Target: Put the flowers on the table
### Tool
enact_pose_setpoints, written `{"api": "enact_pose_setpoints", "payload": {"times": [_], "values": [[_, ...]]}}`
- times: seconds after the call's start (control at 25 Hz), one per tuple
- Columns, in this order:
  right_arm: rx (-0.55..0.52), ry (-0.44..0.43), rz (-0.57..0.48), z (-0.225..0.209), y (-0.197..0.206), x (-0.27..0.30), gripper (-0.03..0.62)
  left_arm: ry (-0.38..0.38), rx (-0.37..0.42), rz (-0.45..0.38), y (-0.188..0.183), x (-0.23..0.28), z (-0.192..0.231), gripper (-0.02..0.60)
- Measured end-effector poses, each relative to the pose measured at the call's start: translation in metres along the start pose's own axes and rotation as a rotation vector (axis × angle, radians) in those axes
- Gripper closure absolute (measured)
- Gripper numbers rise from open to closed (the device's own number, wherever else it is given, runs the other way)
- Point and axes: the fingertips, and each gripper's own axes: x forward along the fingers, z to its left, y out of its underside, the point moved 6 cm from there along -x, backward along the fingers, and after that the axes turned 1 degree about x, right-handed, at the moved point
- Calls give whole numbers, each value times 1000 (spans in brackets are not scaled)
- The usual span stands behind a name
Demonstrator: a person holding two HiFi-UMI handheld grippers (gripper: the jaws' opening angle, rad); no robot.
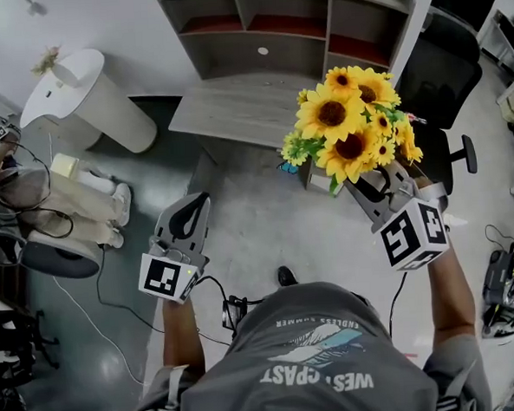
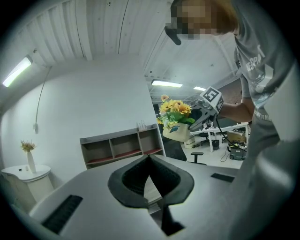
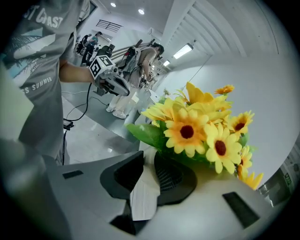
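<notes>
Head view: flowers (image 1: 349, 121) are in the air at centre right, carried by the right gripper (image 1: 370, 185). They sit just below the table (image 1: 234, 110) at top centre, over floor, not on it. The left gripper (image 1: 193, 206) hangs at lower left, well apart from the bunch. The blooms block the carrier's view of the table's near right corner, so the edge could get clipped on the way in. The chair (image 1: 440, 67) at upper right is close to the swing path.

Left gripper view: its jaws are pressed together with nothing between them, so there's no second support. The pot (image 2: 178, 133) shows right of centre, hanging off the other gripper and tilted.

Right gripper view: the jaws are clamped on a pale wall, and I think that's the pot's rim, though the blooms hide the rest. That's a one-sided pinch under a top-heavy bunch. My read is that a quick move or a hard set-down lets the pot pivot in the pads or slip out. Letting go while it's tilted tips it over.
</notes>
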Motion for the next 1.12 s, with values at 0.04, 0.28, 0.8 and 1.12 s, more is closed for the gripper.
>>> {"api": "enact_pose_setpoints", "payload": {"times": [0.04, 0.28, 0.8, 1.12], "values": [[3, -1, 2, 0, 0, 0, 497, 0, -1, 0, -1, -1, 0, 568], [-2, 36, 33, 2, 3, 4, 497, 9, 6, -48, 8, -3, 5, 568], [15, 50, 94, 24, -24, -58, 497, 23, -13, -87, -36, -78, -26, 568], [-9, 1, 69, 15, -21, -37, 497, -53, -16, -64, -43, -99, -28, 568]]}}
